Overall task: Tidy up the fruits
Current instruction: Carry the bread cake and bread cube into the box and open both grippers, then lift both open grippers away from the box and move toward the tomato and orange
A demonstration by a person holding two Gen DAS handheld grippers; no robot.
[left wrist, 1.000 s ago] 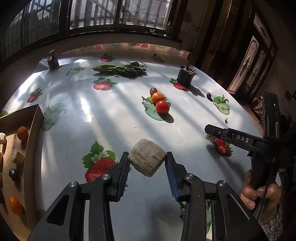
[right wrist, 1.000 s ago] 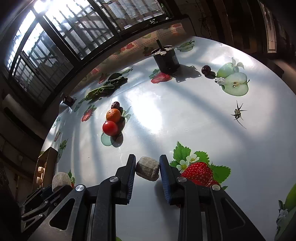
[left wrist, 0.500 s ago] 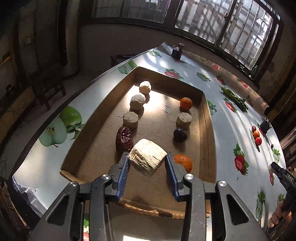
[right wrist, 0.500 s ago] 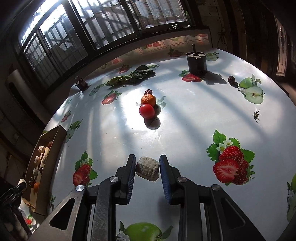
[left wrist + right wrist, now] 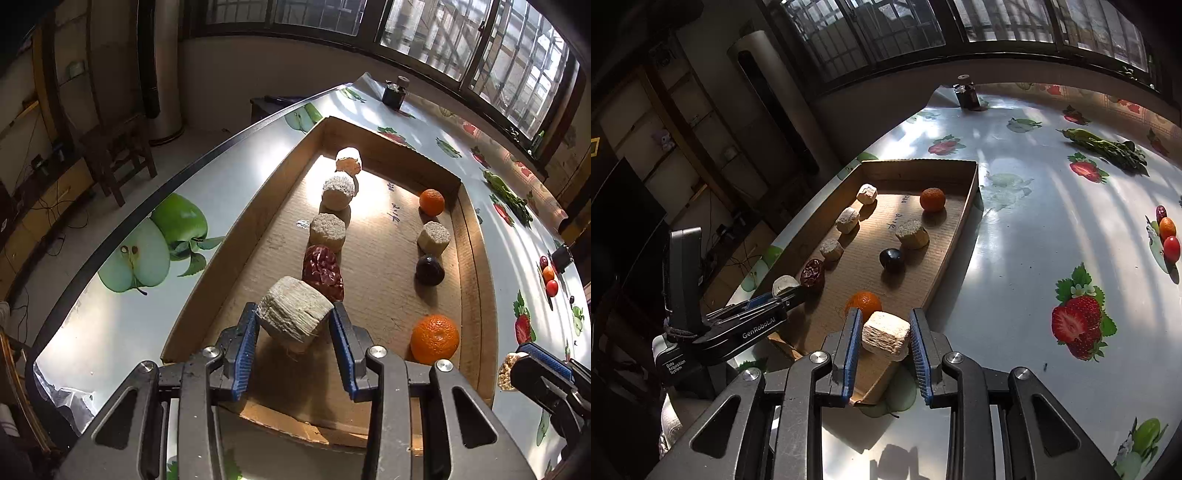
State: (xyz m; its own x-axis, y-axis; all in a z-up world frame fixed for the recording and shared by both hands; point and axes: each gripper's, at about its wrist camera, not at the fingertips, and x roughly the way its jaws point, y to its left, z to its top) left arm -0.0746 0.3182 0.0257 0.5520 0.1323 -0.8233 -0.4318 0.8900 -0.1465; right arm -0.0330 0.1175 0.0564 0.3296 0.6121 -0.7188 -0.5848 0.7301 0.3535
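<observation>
The left gripper (image 5: 293, 334) clamps a pale fibrous chunk (image 5: 293, 317) over the cardboard tray (image 5: 236, 243) near its front left corner, apparently to extend that side's row. The right gripper (image 5: 884, 341) pinches a smaller chunk (image 5: 885, 334) over the front right corner. Inside the tray lie four pale chunks, two oranges, one date and one dark plum.

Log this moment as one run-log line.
left gripper: holds pale chunk over cardboard tray | right gripper: holds pale block at tray's near corner | loose: tomato
</observation>
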